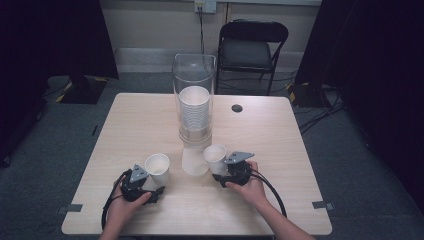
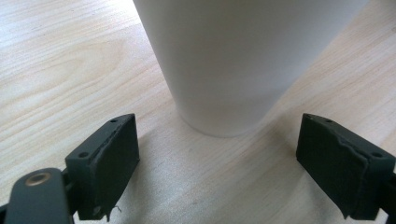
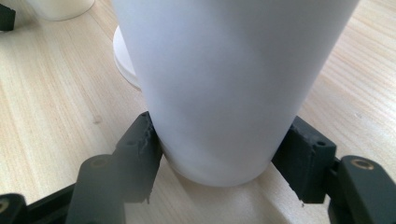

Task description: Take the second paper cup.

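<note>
Two white paper cups on the wooden table (image 1: 150, 120) — left cup (image 1: 157, 168) upright just ahead of the left gripper (image 1: 150, 181), jaws spread wide and clear of it; right cup (image 1: 216, 158) upright, clamped near its base in the right gripper (image 1: 222, 170), beside the clear cup dispenser (image 1: 194, 95).
</note>
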Available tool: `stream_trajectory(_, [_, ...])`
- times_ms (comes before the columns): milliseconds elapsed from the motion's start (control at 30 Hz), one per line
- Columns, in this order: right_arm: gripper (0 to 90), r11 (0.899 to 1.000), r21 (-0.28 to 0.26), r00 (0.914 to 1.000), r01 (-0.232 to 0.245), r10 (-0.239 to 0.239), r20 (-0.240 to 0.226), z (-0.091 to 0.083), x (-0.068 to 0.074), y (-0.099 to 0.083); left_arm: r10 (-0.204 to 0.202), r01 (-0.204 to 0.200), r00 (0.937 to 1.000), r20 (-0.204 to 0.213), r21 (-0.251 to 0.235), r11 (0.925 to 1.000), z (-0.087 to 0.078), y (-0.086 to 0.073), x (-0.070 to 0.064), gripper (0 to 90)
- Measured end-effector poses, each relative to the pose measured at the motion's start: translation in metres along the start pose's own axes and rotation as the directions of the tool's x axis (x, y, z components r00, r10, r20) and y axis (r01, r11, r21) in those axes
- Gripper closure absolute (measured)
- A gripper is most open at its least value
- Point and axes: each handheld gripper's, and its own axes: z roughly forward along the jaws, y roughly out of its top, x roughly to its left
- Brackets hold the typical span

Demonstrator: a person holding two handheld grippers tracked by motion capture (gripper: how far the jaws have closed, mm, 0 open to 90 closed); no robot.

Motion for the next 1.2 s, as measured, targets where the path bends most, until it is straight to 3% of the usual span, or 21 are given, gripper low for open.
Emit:
stream_trajectory(233, [36.4,1.0,0.021,1.0,-0.005,0.005,0.008,0.0066,-0.0013,-0.0019,0.001,-0.001,1.0,0.0,0.0,1.0,0.0,0.0,0.0,12.7])
stream_trajectory(1200, [35.9,1.0,-0.002,0.9999,0.009,-0.009,0.009,0.0021,-0.0027,-0.0091,0.005,-0.005,1.0,-0.002,0.001,1.0,-0.0002,-0.0001,0.0,12.8])
